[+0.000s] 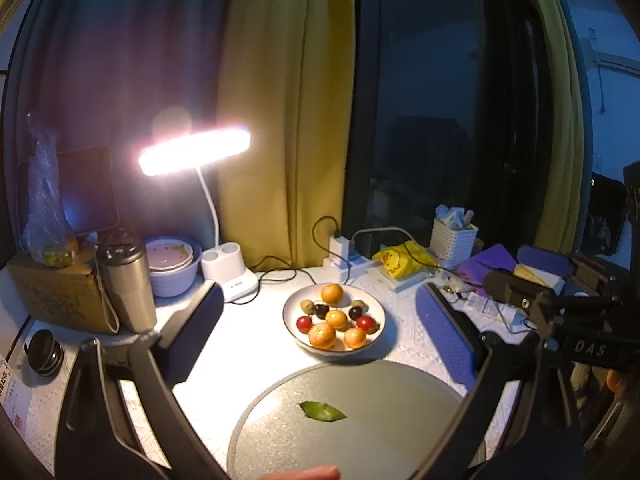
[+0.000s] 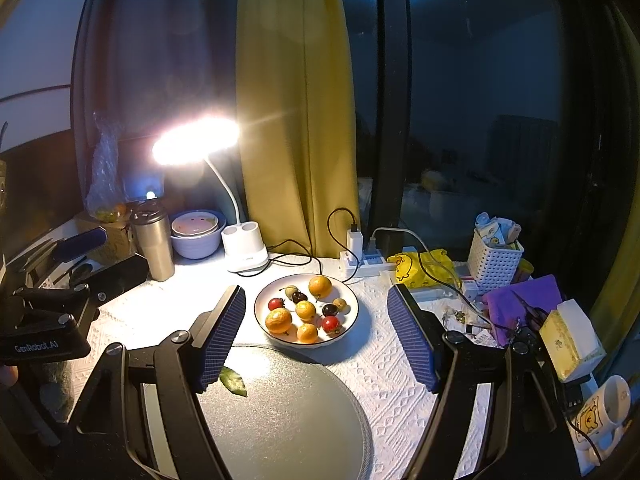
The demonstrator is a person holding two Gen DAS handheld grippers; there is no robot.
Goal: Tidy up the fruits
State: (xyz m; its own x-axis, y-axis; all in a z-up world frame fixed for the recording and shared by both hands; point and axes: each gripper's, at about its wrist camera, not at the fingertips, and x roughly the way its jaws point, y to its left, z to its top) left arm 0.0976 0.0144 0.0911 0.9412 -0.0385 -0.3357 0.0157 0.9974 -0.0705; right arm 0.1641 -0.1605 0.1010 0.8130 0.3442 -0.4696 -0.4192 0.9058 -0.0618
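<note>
A lit desk lamp [image 2: 196, 142] stands behind a steel flask [image 2: 154, 244] and white basket [image 2: 494, 262].

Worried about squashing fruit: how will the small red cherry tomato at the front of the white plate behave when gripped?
The small red cherry tomato looks round and glossy, so probably slippery and apt to roll. Likely soft-skinned; grip gently. It lies close to an orange on the white plate, so wide pads may nudge it.

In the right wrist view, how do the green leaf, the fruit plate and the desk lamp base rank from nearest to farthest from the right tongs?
1. Leaf, on the grey tray, beside the left finger of the right tongs.
2. Fruit plate, ahead, between the fingers.
3. Lamp base, behind the plate, to the left by the curtain.
</note>
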